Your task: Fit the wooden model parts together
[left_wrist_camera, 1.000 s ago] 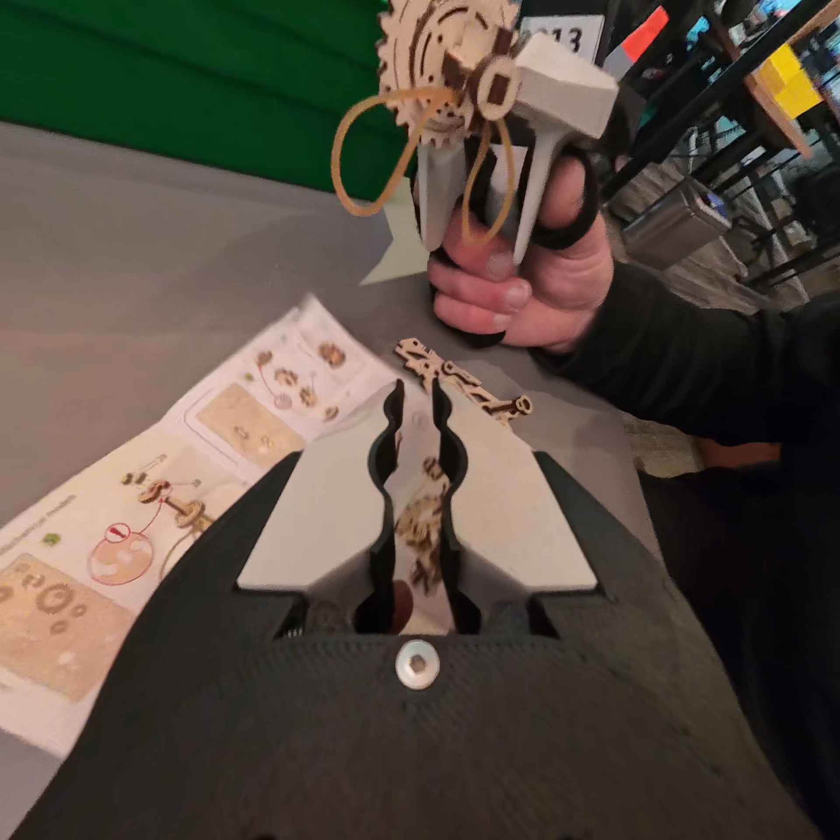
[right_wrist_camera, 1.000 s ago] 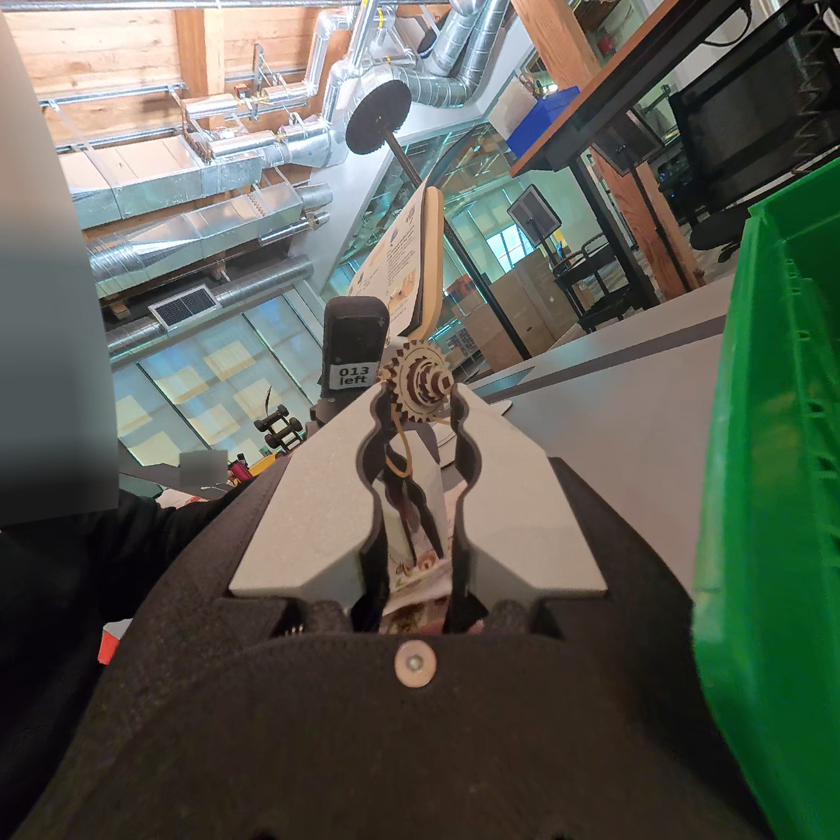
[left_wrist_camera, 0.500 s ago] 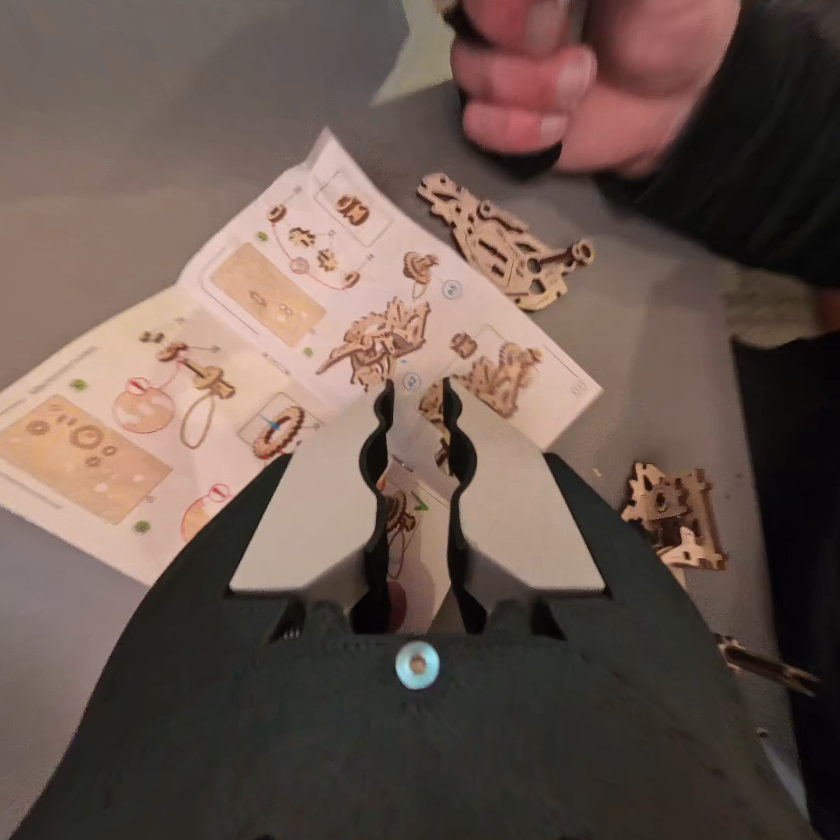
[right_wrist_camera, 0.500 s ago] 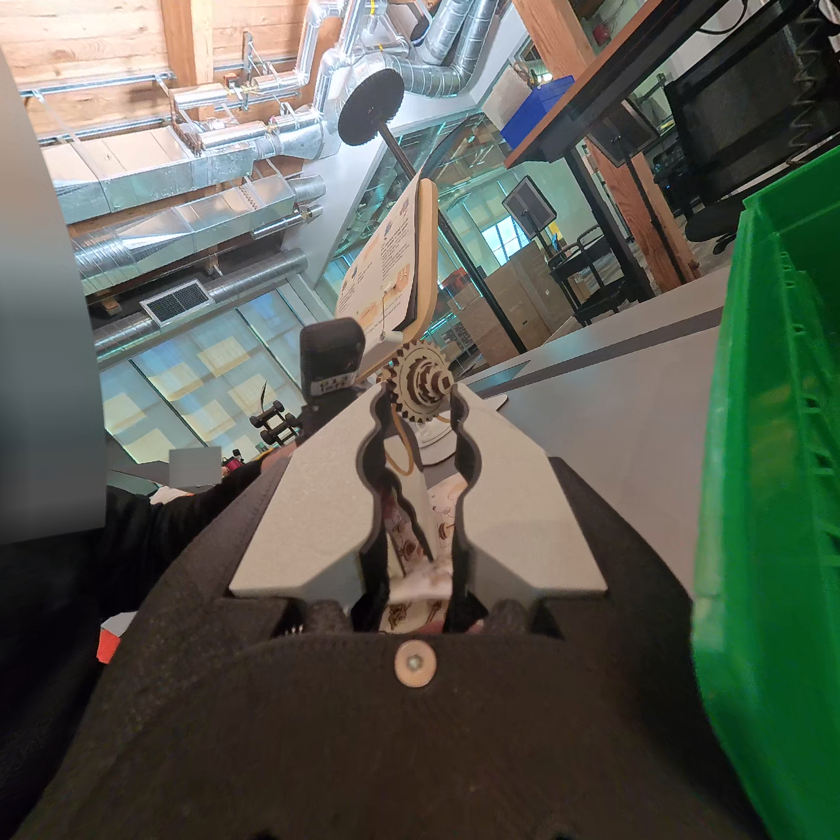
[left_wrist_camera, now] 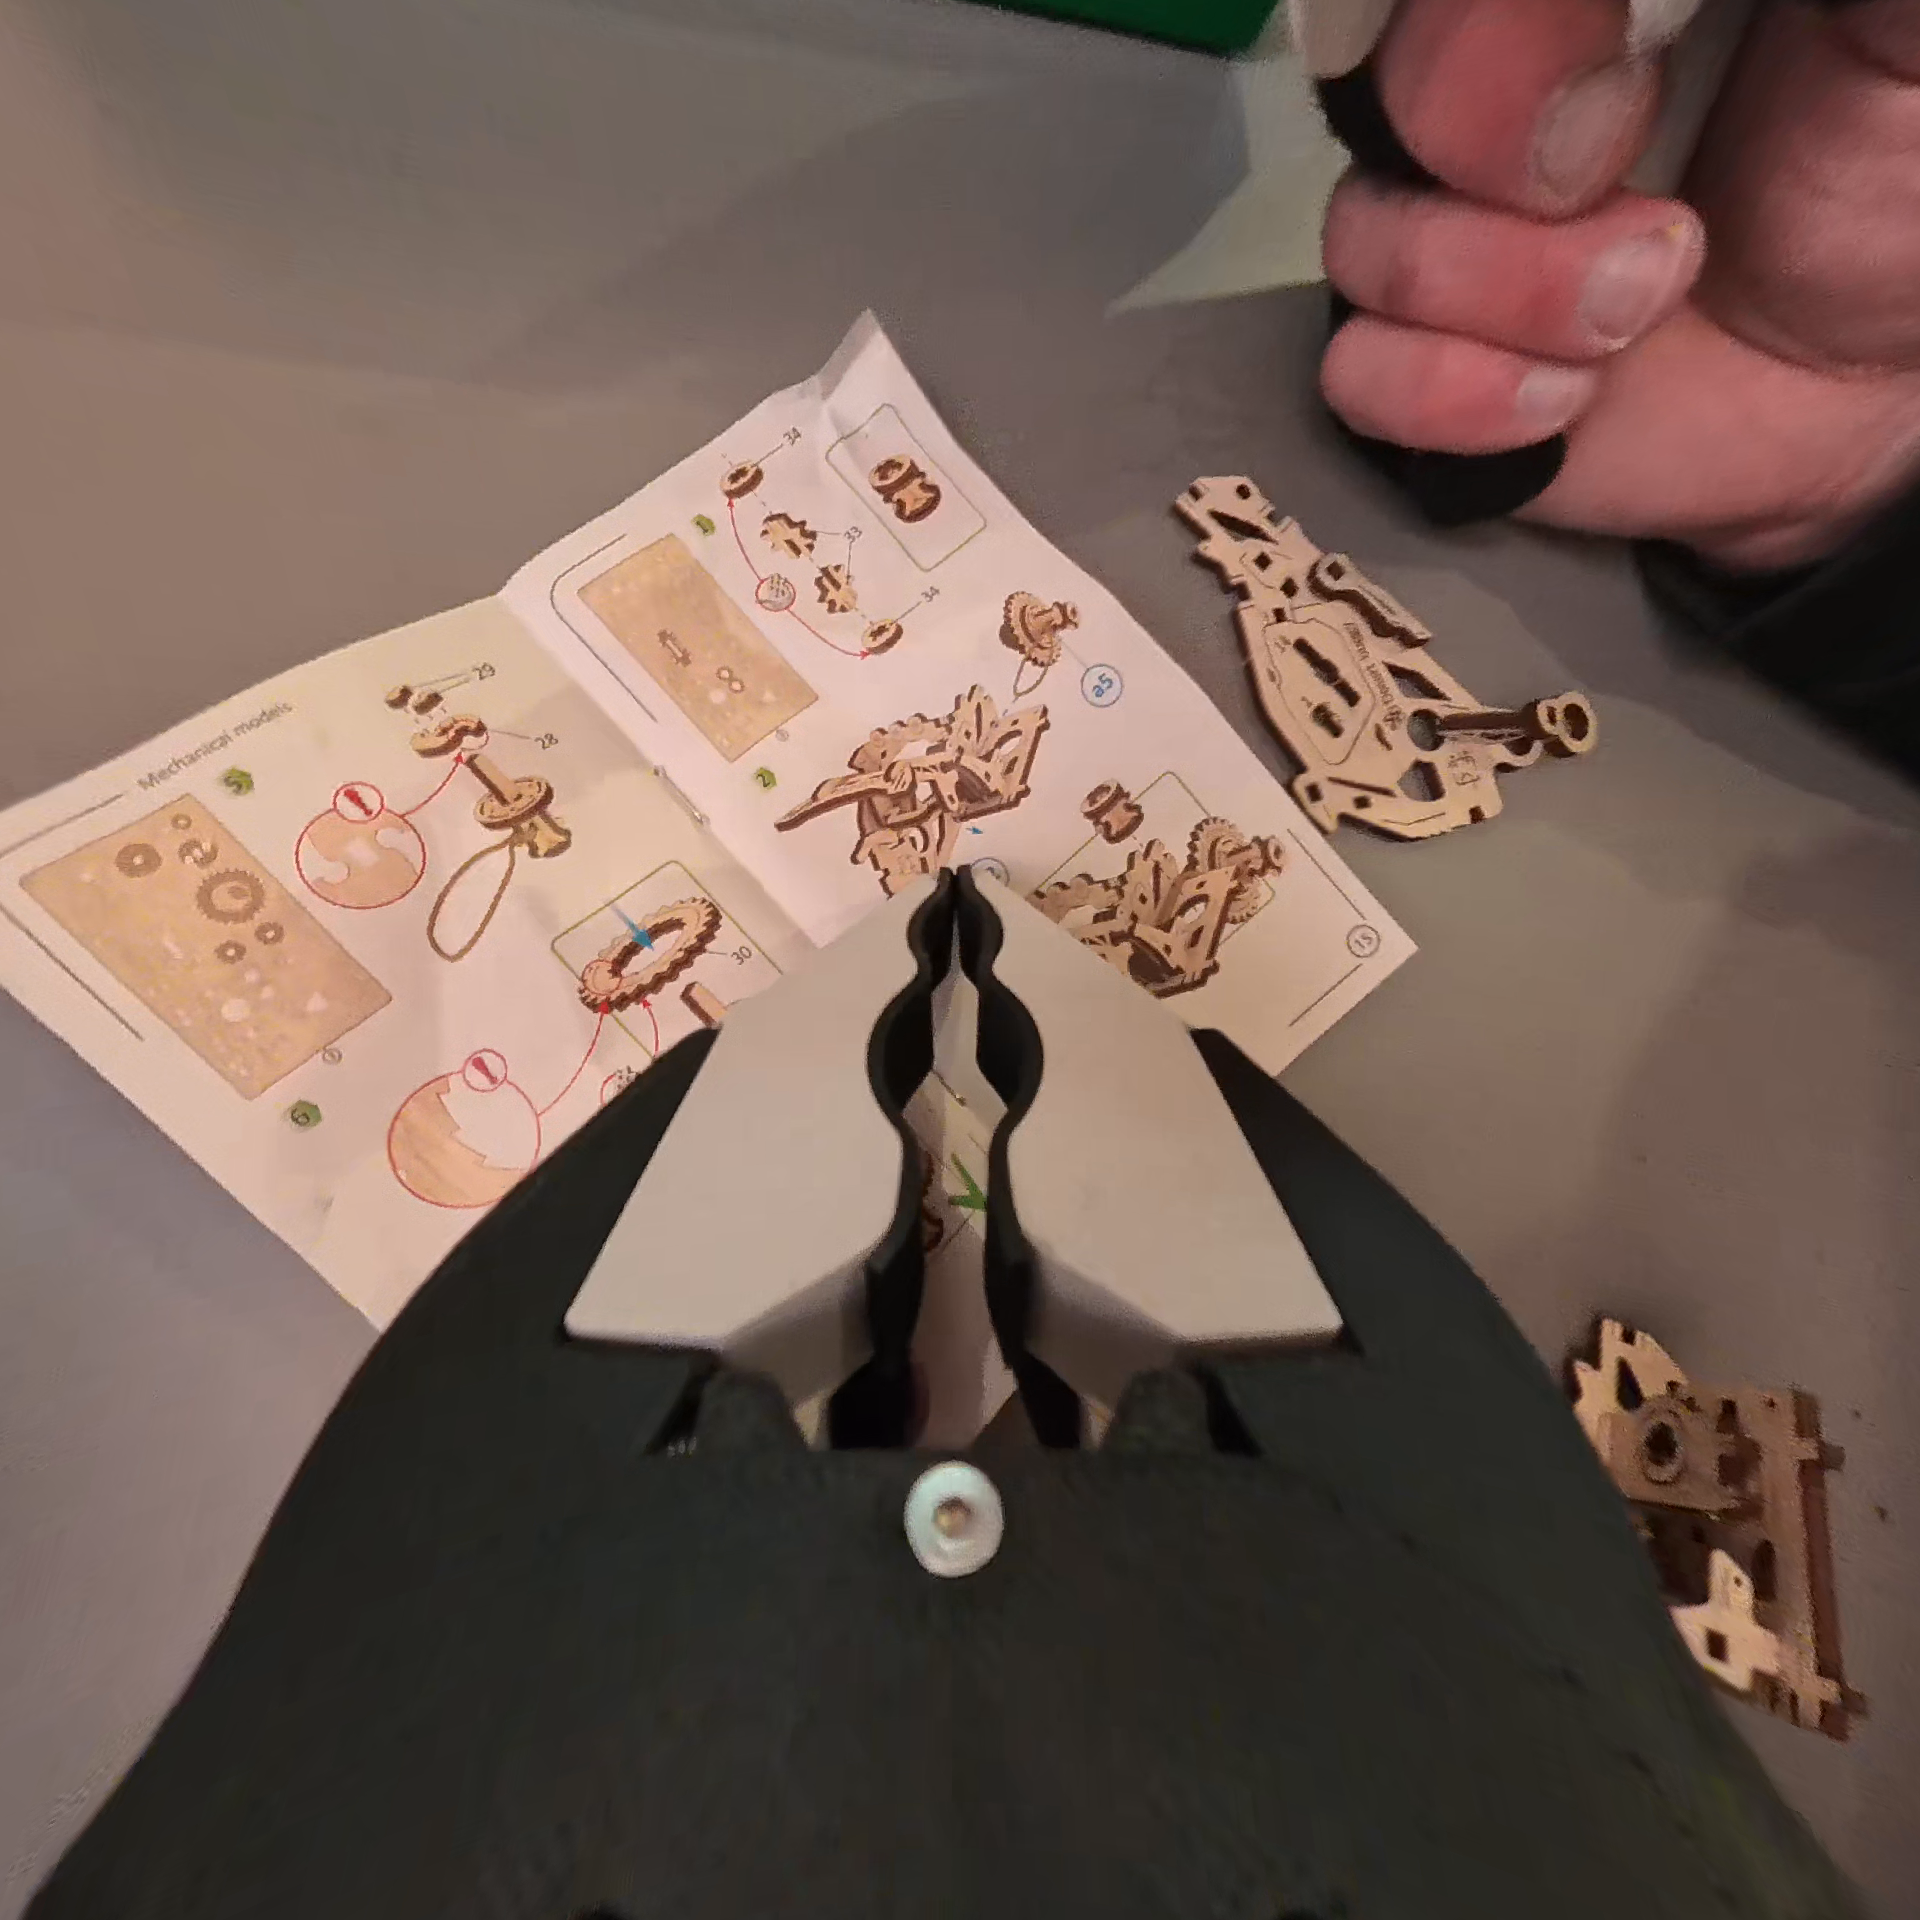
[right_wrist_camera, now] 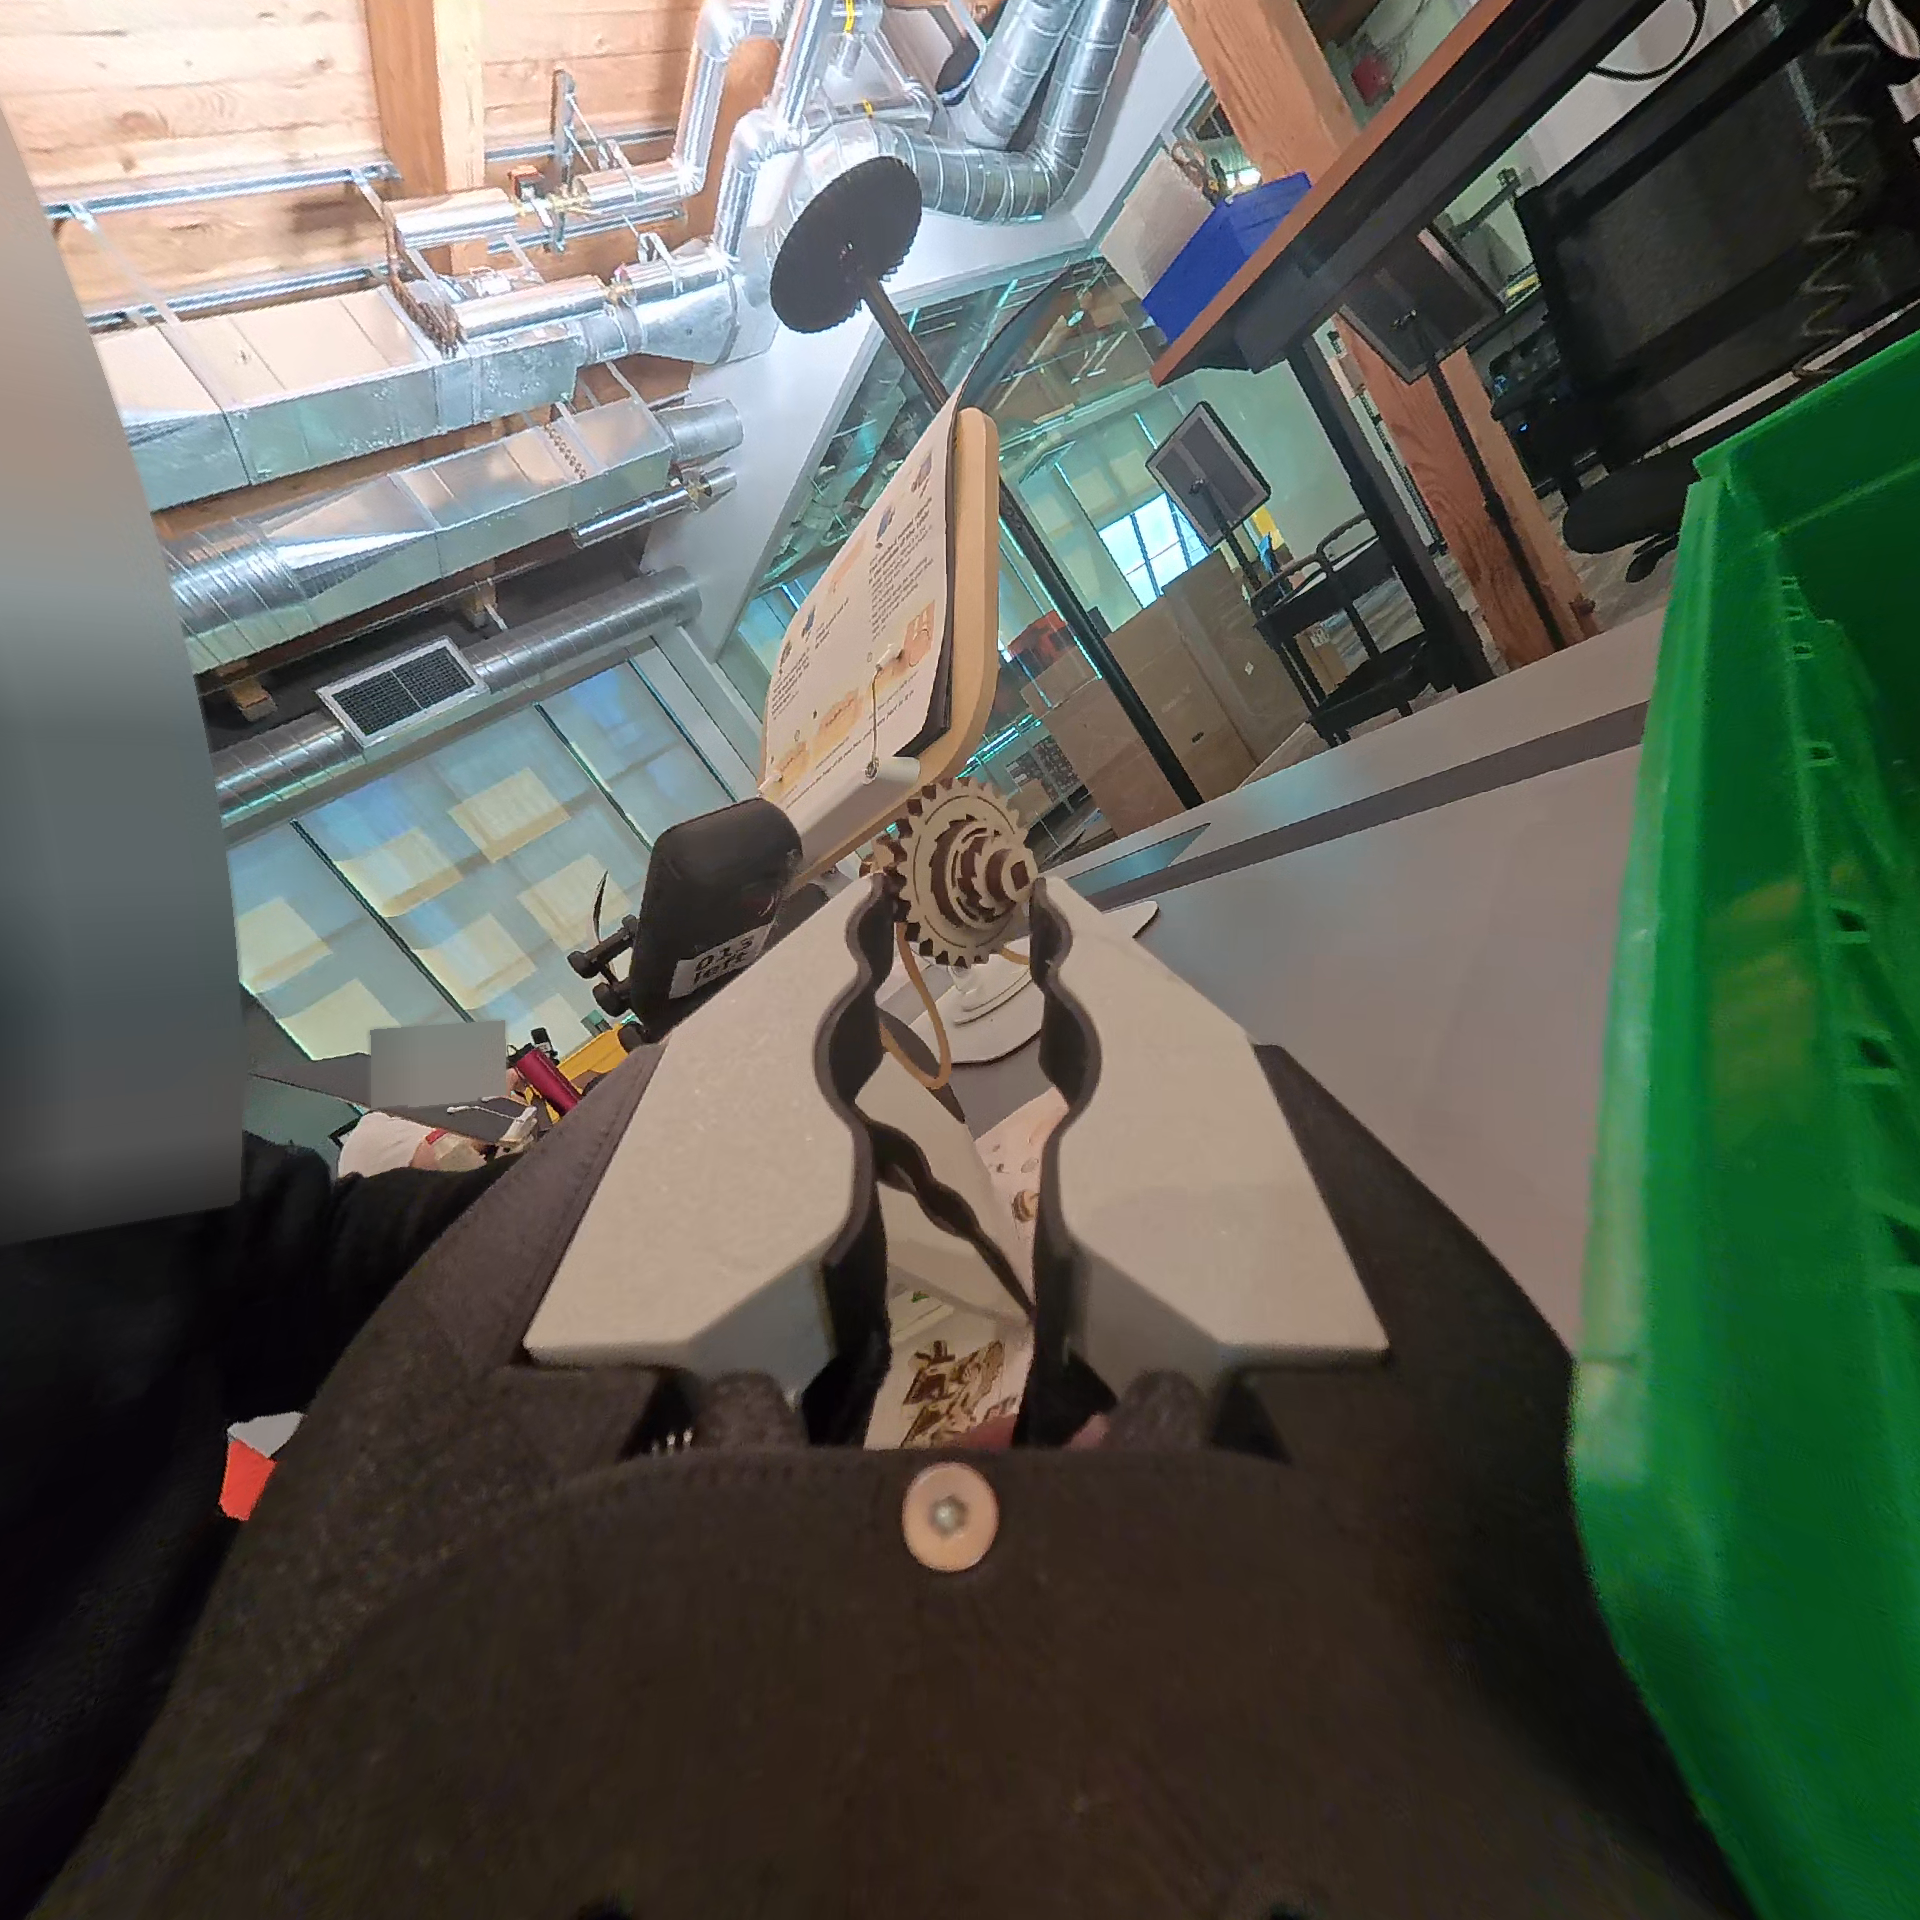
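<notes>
Wooden toothed gear assembly with a tan rubber band sits pinched at the right gripper's tips, raised above the grey table. Left gripper, jaws closed empty, hangs over the unfolded paper instruction sheet; flat wooden frame piece lies beside it.

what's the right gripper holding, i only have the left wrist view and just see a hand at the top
Observer: The right gripper is shut on a small wooden gear, pinched at its tips.
Operator: anything hanging off it
Observer: Yes, a tan rubber band loops down from the gear between the fingers.
Operator: what's next to it on that side
Observer: A green bin fills the right edge of the right wrist view. A board on a stand is behind the gear.
</notes>
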Available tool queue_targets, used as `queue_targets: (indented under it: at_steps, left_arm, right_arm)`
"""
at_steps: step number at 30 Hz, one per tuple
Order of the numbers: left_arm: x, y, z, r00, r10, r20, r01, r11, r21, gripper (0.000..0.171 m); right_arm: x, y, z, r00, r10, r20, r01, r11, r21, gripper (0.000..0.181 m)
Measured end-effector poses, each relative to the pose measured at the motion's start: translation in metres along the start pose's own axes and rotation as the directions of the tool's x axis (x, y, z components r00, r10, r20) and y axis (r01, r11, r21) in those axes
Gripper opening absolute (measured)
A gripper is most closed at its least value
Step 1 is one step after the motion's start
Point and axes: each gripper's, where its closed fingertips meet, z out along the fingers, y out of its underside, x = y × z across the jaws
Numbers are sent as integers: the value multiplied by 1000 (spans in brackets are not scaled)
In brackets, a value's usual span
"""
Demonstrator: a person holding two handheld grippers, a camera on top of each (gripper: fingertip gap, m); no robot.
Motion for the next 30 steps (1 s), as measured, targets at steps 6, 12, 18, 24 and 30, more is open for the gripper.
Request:
queue_targets:
  at_steps: [6,12,18,24,30]
  left_arm:
    - [-4,-2,-7,998,-48,33,44,995,91,0]
    - [12,-13,-28,998,47,-38,-41,988,152,3]
    - [27,10,-22,968,229,-105,-229,973,12,17]
    - [28,21,-10,939,335,-73,-338,940,-45,32]
    - [27,15,-7,963,261,-62,-262,965,-11,29]
  right_arm:
    - [0,1,1,1000,-2,-1,2,1000,-5,23]
    - [0,3,2,1000,-4,-2,4,1000,-16,23]
    - [0,2,1,1000,-2,2,2,1000,-14,23]
    - [0,2,2,1000,-2,3,2,1000,-14,22]
    - [0,2,1,1000,2,5,-2,1000,-13,23]
